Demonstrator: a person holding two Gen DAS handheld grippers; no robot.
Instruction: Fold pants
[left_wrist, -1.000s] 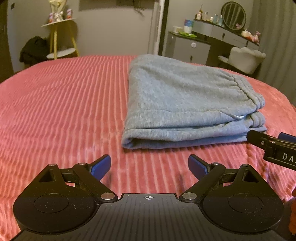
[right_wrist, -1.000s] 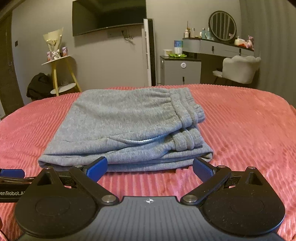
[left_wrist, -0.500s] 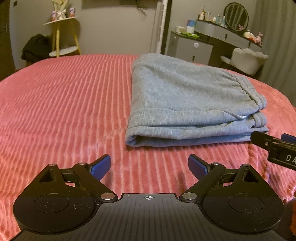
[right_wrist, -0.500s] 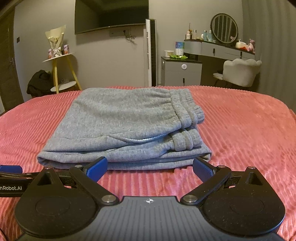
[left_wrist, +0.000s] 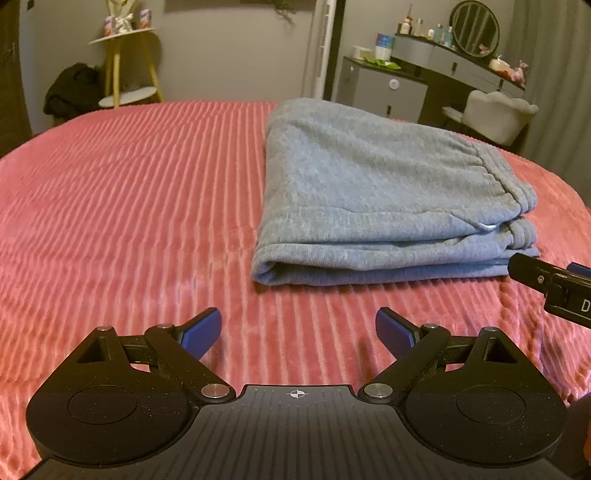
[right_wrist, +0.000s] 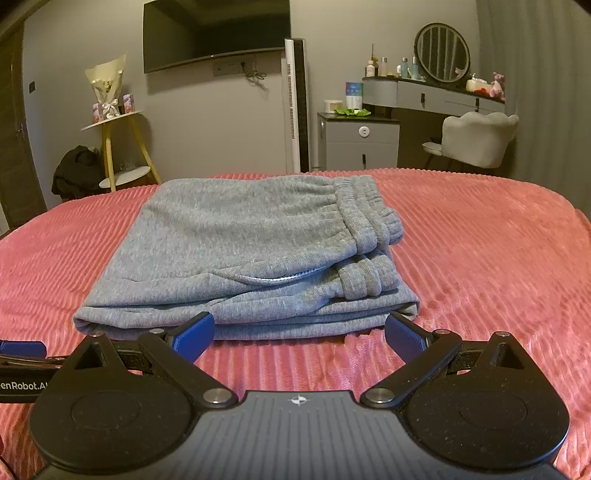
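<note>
Grey sweatpants (left_wrist: 373, 192) lie folded in a flat stack on the pink ribbed bedspread (left_wrist: 129, 206), waistband and cuffs to the right. In the right wrist view the pants (right_wrist: 243, 243) sit straight ahead. My left gripper (left_wrist: 298, 330) is open and empty, a short way in front of the stack's left corner. My right gripper (right_wrist: 300, 332) is open and empty, just before the stack's near edge. The right gripper's side shows at the right edge of the left wrist view (left_wrist: 554, 288); the left gripper's side shows at the left edge of the right wrist view (right_wrist: 22, 354).
Behind the bed stand a yellow side table (right_wrist: 118, 147) with a bouquet, a dark bag (right_wrist: 75, 170) on the floor, a white tower fan (right_wrist: 295, 103), a grey cabinet (right_wrist: 360, 144), a vanity with a round mirror (right_wrist: 441, 51) and a white chair (right_wrist: 476, 136).
Both grippers have drawn back slightly and lifted a little. The pants have not moved. Both stay open.
</note>
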